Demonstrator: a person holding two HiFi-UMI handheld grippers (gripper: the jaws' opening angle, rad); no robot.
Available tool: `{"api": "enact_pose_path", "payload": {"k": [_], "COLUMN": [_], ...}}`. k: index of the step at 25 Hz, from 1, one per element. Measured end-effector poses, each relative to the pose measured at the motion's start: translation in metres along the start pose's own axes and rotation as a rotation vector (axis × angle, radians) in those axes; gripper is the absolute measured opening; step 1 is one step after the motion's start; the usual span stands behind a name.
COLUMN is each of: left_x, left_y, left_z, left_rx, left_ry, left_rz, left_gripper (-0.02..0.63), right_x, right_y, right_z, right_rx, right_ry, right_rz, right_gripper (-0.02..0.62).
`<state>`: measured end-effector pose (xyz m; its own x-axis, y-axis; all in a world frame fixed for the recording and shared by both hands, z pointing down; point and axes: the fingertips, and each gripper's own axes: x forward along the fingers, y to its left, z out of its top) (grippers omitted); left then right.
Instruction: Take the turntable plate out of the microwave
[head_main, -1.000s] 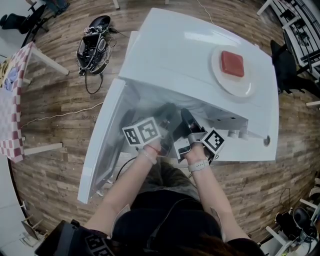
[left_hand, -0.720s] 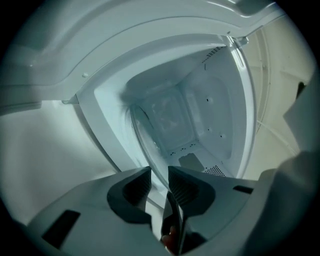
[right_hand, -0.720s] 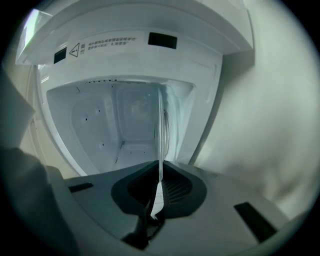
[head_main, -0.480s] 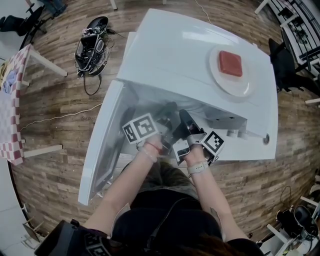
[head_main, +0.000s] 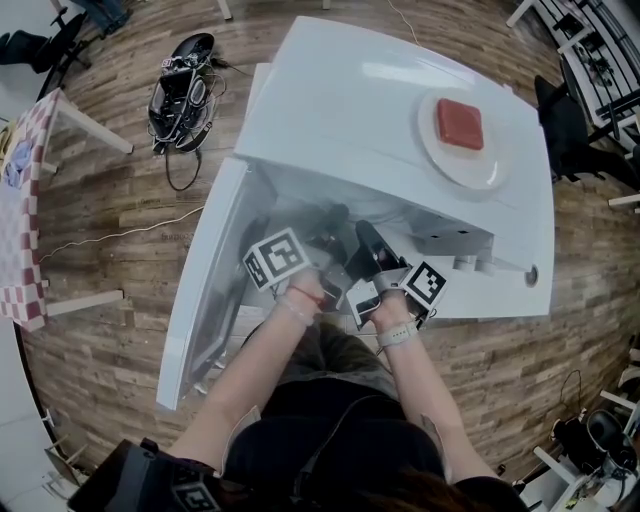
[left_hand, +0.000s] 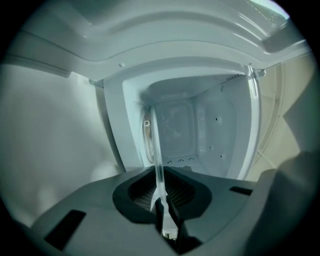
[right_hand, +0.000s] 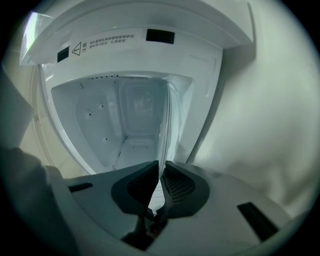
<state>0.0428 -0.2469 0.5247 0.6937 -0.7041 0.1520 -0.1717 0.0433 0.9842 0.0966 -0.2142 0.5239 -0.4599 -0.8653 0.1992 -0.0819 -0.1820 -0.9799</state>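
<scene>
The left tongs (left_hand: 162, 202) have rolled a little since the earlier picture, and the cube with square marks (head_main: 275, 257) on them sits a bit more tipped. Their jaws are closing on the turntable plate (left_hand: 156, 150). The glass is between them, and both dark pads touch it.

The right tongs (right_hand: 159, 189) are narrow too and grip the same plate by its edge. In both gripper views the plate shows as a thin clear strip standing upright, at the mouth of the microwave (head_main: 380, 110).

The microwave door (head_main: 205, 300) hangs open on the left side. On top of the microwave is a white dish (head_main: 455, 168) with a red block (head_main: 459, 125) on it. The floor (head_main: 130, 200) is brown wood.
</scene>
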Motion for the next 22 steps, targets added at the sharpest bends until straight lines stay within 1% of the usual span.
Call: {"api": "enact_pose_path", "payload": {"k": [3, 5, 9, 17, 20, 22], "left_x": [-0.004, -0.005, -0.008, -0.016, -0.019, -0.021], "left_y": [0.0, 0.0, 0.0, -0.005, -0.006, -0.005], "left_z": [0.001, 0.0, -0.001, -0.006, -0.011, -0.014], "left_rx": [-0.038, -0.043, -0.047, -0.062, -0.072, -0.076], "left_ry": [-0.013, -0.017, -0.022, -0.021, -0.02, -0.015], "left_rz": [-0.011, -0.017, -0.03, -0.064, -0.071, -0.07], "left_gripper": [0.049, 0.049, 0.049, 0.049, 0.049, 0.049], "right_x": [-0.003, -0.006, -0.006, 0.0, 0.001, 0.001], "right_y": [-0.003, -0.008, -0.01, -0.007, -0.007, -0.009], "right_z": [0.007, 0.017, 0.035, 0.036, 0.036, 0.036], "right_rx": [0.013, 0.029, 0.045, 0.103, 0.109, 0.11], "right_ry": [-0.032, -0.06, -0.095, -0.108, -0.11, -0.111], "right_rz": [-0.004, -0.011, 0.0, 0.036, 0.041, 0.039], "right_gripper": [0.052, 0.074, 0.075, 0.075, 0.074, 0.061]}}
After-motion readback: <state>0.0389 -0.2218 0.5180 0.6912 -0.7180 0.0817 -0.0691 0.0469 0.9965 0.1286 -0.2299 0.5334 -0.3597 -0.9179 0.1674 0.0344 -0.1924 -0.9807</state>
